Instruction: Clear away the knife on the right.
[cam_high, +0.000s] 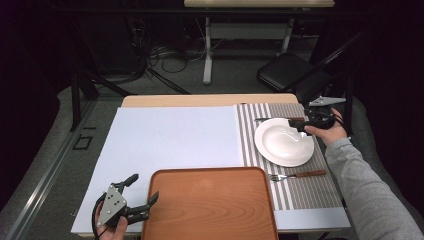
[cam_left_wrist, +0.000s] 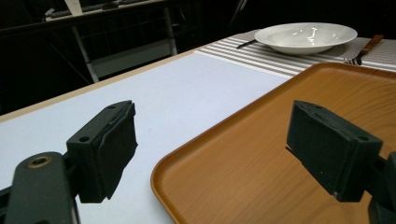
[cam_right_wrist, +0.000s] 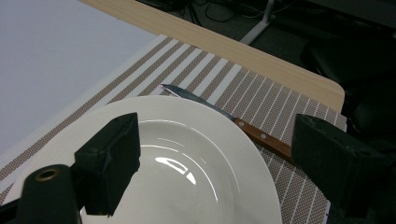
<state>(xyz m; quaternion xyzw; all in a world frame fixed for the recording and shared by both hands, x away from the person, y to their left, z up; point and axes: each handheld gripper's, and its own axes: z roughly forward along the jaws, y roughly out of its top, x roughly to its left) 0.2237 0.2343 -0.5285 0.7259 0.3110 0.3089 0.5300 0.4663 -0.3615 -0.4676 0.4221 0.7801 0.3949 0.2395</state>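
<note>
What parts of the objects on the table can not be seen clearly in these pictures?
- Knife: in the high view its handle end is hidden by the right gripper; in the right gripper view part of the blade lies behind the plate rim.
- Fork: in the left gripper view its handle is cut off by the right edge; tines too small to count.
- Tray: its near edge is cut off by the bottom of the high view.

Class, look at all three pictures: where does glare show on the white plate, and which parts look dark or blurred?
High view: the plate shows only soft sheen; the background beyond the table is very dark. Left gripper view: bright glare streaks on the plate's far inside; the near black jaws look slightly soft. Right gripper view: curved highlights in the plate's bowl; the knife stays fairly sharp.
</note>
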